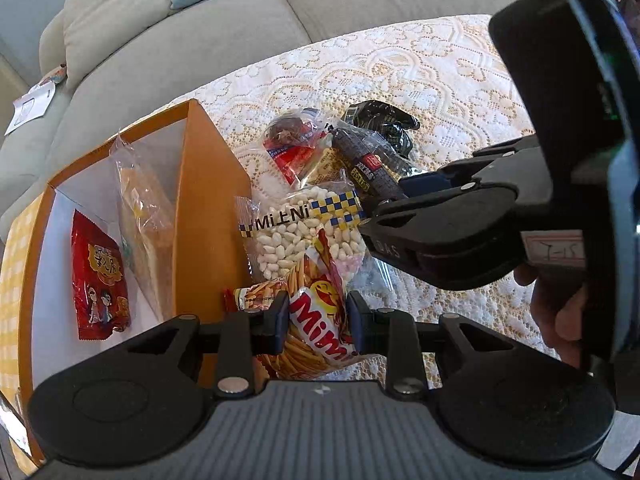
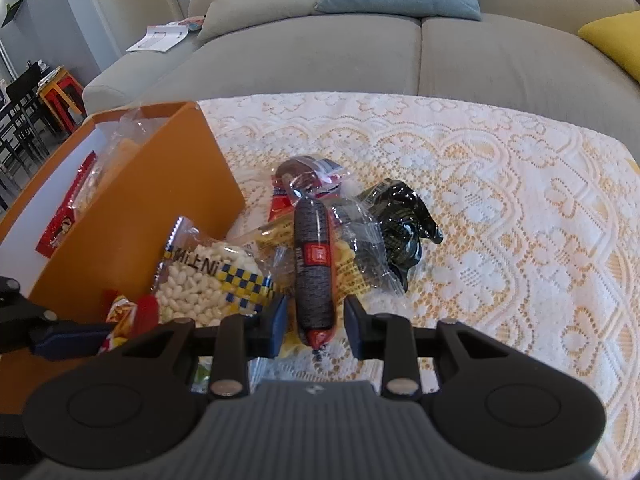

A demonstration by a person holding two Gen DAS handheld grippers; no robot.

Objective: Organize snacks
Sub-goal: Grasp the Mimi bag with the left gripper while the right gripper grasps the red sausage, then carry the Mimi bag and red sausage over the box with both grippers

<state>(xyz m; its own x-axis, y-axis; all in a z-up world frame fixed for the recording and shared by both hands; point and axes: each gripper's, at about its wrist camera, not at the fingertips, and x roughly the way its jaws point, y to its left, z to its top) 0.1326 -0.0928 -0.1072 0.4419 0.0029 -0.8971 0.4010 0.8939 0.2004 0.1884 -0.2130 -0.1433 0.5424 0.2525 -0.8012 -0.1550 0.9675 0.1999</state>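
Left hand-held gripper (image 1: 318, 322): jaws clamped on "Mimi" stick-snack bag (image 1: 316, 320), just right of orange box (image 1: 208, 184). Right hand-held gripper (image 2: 316, 320): jaws narrowly apart, straddling dark sausage stick (image 2: 314, 264), pads not touching. "MiLNi" white-candy bag (image 1: 304, 236) ahead on lace-covered desk (image 2: 500, 208); red packet (image 1: 100, 280) inside box.

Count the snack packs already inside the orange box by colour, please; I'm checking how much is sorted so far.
Red packet: 1
Clear bag: 1
Total inside the orange box: 2
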